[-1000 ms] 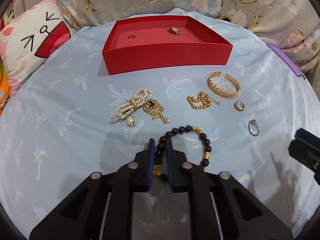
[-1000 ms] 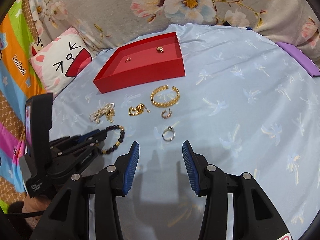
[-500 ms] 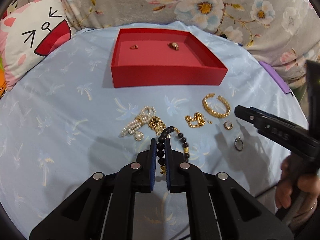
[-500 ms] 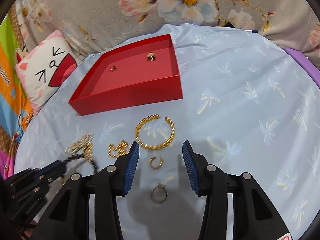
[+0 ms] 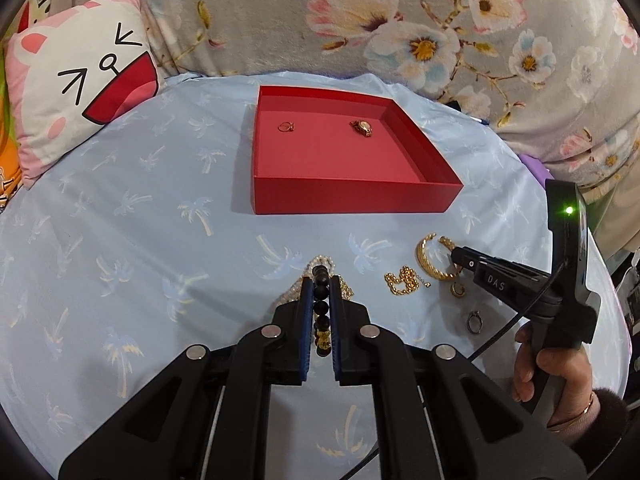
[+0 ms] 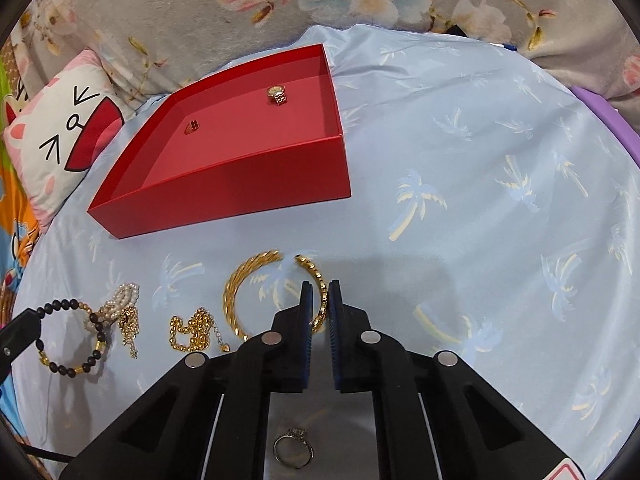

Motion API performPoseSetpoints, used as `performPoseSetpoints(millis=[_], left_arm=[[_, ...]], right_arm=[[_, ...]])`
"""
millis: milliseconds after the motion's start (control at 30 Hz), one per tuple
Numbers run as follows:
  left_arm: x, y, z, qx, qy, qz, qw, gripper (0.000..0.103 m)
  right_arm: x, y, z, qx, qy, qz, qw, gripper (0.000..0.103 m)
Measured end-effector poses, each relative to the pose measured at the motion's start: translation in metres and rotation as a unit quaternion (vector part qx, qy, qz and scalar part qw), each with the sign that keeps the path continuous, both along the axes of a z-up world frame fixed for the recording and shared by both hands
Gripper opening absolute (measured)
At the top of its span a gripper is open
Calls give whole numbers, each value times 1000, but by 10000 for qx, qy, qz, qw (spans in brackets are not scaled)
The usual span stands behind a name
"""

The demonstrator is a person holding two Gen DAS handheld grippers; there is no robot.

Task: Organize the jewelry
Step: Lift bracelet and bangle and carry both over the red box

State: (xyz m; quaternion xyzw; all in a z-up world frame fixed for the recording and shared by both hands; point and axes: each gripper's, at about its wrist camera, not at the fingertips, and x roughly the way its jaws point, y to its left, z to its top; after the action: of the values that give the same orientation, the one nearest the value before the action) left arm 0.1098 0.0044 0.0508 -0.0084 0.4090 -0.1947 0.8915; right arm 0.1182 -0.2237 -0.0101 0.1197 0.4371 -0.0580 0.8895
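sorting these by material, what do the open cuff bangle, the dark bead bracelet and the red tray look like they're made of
Cuff bangle: gold-toned metal by its look, with a shiny twisted rope texture; plated or solid, I can't tell.
Dark bead bracelet: round black beads, matte to slightly glossy, perhaps stone or wood, with a few gold-coloured spacers.
Red tray: likely card or paperboard, judging by its thin flat matte walls with crisp folded corners.

Right hand-held gripper (image 6: 319, 294) has closed on the gold bangle (image 6: 240, 284).

One red tray (image 6: 240, 196), two pieces (image 6: 277, 94) inside, perhaps seven pieces (image 6: 188, 330) outside
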Motion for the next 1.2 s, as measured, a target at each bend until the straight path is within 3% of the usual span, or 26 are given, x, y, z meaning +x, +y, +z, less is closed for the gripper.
performPoseSetpoints(millis=[300, 600, 900, 1200], left_arm=[[6, 5, 21, -72, -188, -3, 9998, 7], [28, -6, 60, -88, -649, -174, 9977, 7], [100, -29, 87, -281, -864, -276, 9955, 7], [178, -51, 60, -290, -578, -268, 9975, 7]], right_arm=[[-8, 1, 17, 24, -219, 1, 9998, 4], [-6, 6, 83, 66, -860, 263, 9959, 4], [55, -2, 119, 129, -1116, 396, 9929, 4], [133, -13, 93, 417, -847, 295, 9951, 4]])
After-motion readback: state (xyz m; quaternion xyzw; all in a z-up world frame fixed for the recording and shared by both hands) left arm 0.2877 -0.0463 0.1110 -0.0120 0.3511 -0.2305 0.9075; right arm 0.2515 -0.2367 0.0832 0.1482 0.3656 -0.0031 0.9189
